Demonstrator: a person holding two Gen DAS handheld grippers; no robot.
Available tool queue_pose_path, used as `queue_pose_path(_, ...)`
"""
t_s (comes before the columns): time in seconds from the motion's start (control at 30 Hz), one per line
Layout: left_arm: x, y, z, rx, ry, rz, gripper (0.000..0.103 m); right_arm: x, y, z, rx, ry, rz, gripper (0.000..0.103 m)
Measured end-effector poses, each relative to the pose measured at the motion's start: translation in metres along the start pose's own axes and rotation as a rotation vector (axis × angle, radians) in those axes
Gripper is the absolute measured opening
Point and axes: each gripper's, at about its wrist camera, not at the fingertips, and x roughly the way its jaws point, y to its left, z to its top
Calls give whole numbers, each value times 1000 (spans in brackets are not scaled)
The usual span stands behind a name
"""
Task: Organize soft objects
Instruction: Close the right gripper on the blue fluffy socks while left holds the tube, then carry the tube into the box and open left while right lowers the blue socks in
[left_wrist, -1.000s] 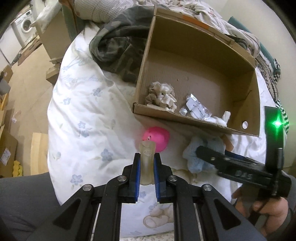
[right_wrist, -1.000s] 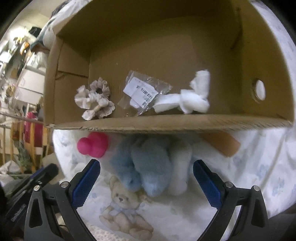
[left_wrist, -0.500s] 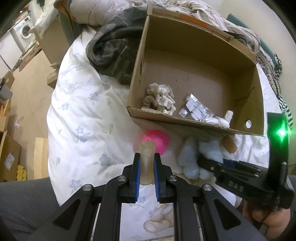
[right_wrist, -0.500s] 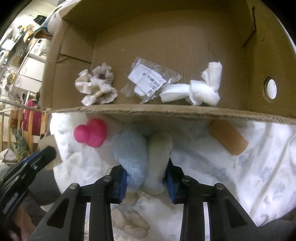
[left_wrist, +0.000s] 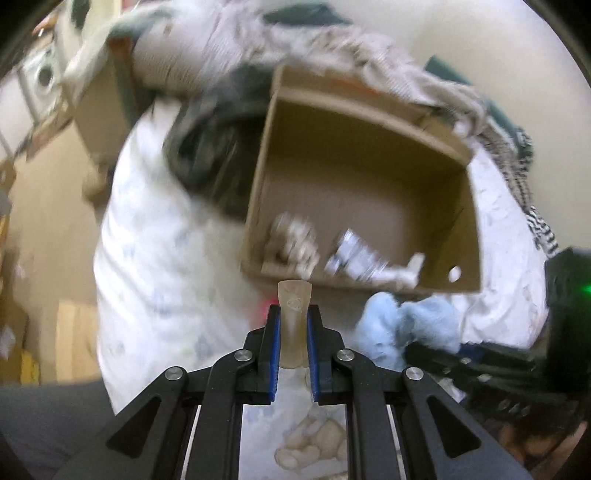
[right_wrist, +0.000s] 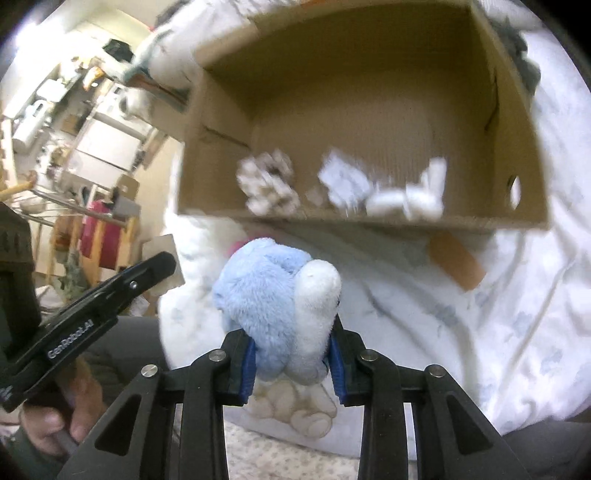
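Observation:
My right gripper (right_wrist: 291, 354) is shut on a fluffy blue and white plush (right_wrist: 275, 291) and holds it up off the bed in front of the cardboard box (right_wrist: 369, 218). The plush also shows in the left wrist view (left_wrist: 402, 325). My left gripper (left_wrist: 293, 332) is shut on a small beige rubbery piece (left_wrist: 294, 321), raised before the box (left_wrist: 255, 206). A pink soft toy (left_wrist: 266, 304) lies mostly hidden behind it. Inside the box lie a beige scrunchie (right_wrist: 267, 184), a plastic packet (right_wrist: 345, 182) and a white knotted cloth (right_wrist: 413, 197).
The box sits on a white flowered bedsheet (right_wrist: 498, 314) with a teddy print (right_wrist: 295, 402). A dark camouflage garment (left_wrist: 207, 162) lies left of the box, with piled blankets (left_wrist: 332, 48) behind it. A brown tape flap (right_wrist: 456, 260) lies under the box front.
My right gripper has lifted the plush off the sheet and pulled back from the box. Both grippers have risen; the views are motion blurred.

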Motion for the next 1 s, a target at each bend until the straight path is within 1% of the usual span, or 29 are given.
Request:
queue_pose_path(0.07, -9, -2, 10, 3, -20, -21, 12, -23, 0, 9, -12, -52, 2, 35)
queue_pose_path(0.17, -20, -8, 29, 23, -52, -45, 12, -51, -8, 26, 4, -127, 10, 35)
queue_pose_path(0.3, -26, -21, 48, 85, -90, -23, 12, -68, -17, 43, 18, -193, -3, 35)
queue_pose_path(0.4, -23, -25, 60, 102, -96, -21, 12, -73, -26, 50, 27, -245, -16, 35)
queue_pose_path(0.47, -16, -27, 65, 110, -95, -23, 12, -72, -35, 51, 46, -278, -40, 35)
queue_pose_path(0.57, 1, -29, 69, 126, -94, -7, 13, -65, -51, 49, 88, -281, -33, 35)
queue_pose_path(0.67, 21, -28, 66, 126, -74, -27, 13, -49, -63, 48, 127, -244, -44, 35)
queue_pose_path(0.8, 48, -21, 57, 68, -17, -44, 13, -34, -60, 47, 102, -210, -79, 35)
queue_pose_path(0.83, 50, -21, 56, 65, -15, -47, 13, -31, -59, 47, 92, -201, -88, 35)
queue_pose_path(1.0, 57, -31, 54, 131, -27, -6, 14, -17, -61, 52, 79, -164, -118, 35)
